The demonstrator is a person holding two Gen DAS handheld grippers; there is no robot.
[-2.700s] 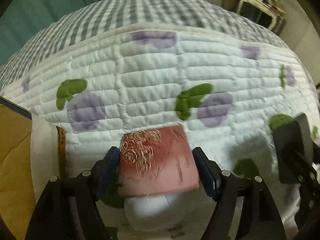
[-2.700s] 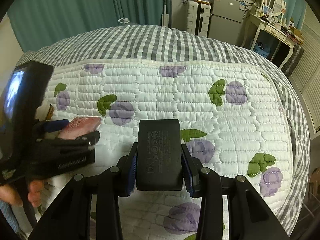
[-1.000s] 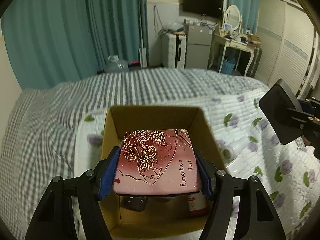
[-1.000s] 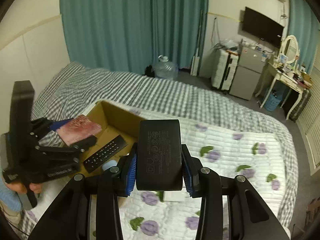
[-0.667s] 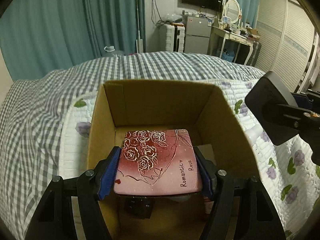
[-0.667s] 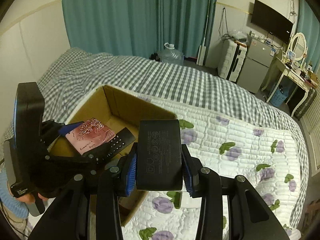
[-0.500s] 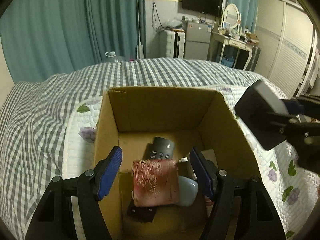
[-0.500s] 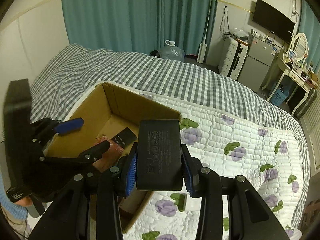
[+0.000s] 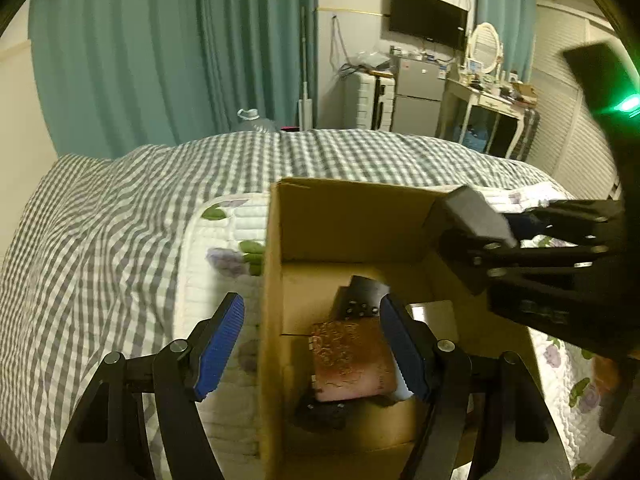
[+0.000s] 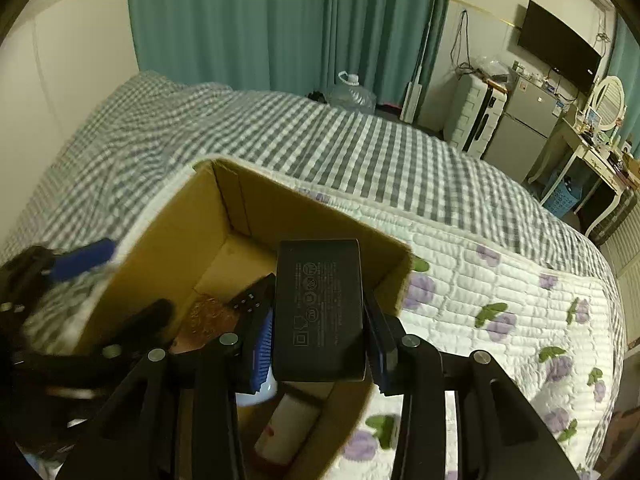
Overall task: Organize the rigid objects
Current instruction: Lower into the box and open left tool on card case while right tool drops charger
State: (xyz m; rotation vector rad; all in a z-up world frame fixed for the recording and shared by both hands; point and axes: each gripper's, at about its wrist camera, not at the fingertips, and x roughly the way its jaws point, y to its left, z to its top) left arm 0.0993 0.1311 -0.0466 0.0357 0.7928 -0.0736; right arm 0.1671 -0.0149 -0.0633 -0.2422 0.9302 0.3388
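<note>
Cardboard fills the left wrist view: the box (image 9: 348, 216) sits on the bed, the pink case (image 9: 348, 356) lying inside at 6 o'clock between the left gripper's (image 9: 316, 344) wide, empty jaws. From the right wrist, the right gripper (image 10: 320, 344) clamps a black charger (image 10: 319, 308) over the box's 3 o'clock wall (image 10: 394, 276); the drop-off step seems at hand, calling for lowering inward, then release.

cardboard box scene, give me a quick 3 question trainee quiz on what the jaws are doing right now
1. True or false: the left gripper has its jaws clamped on the pink rose tin.
2. What does the right gripper hold? A) remote B) black power adapter C) bottle
3. Fill in: the pink rose tin lies inside the ____.

Key: 1. False, the jaws are open and the tin lies below them. 2. B, the black power adapter. 3. cardboard box.
</note>
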